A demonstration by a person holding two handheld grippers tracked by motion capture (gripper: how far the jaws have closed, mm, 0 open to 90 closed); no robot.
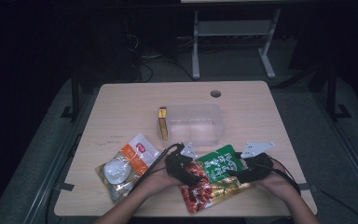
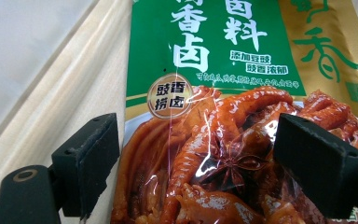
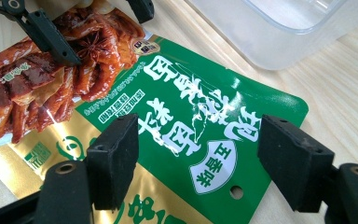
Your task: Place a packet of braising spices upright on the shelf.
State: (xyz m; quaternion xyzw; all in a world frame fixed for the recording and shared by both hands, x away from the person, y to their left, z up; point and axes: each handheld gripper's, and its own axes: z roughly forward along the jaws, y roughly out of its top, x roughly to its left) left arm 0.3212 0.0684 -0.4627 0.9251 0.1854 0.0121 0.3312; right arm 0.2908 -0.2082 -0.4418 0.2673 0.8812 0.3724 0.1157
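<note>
Glossy green-and-gold pouch (image 1: 216, 179); red braised chicken feet pictured; flat

Lying flat on the wooden table (image 1: 121, 100), near its front edge: a green and red snack pouch (image 1: 214, 179), just in front of the clear plastic tub (image 1: 193, 122). Left gripper (image 1: 186, 173) over the pouch's left side, right gripper (image 1: 240, 173) over its right. Against the tub's left wall, a yellow box (image 1: 162, 122); farther left and forward, an orange and white packet (image 1: 123, 165).
</note>
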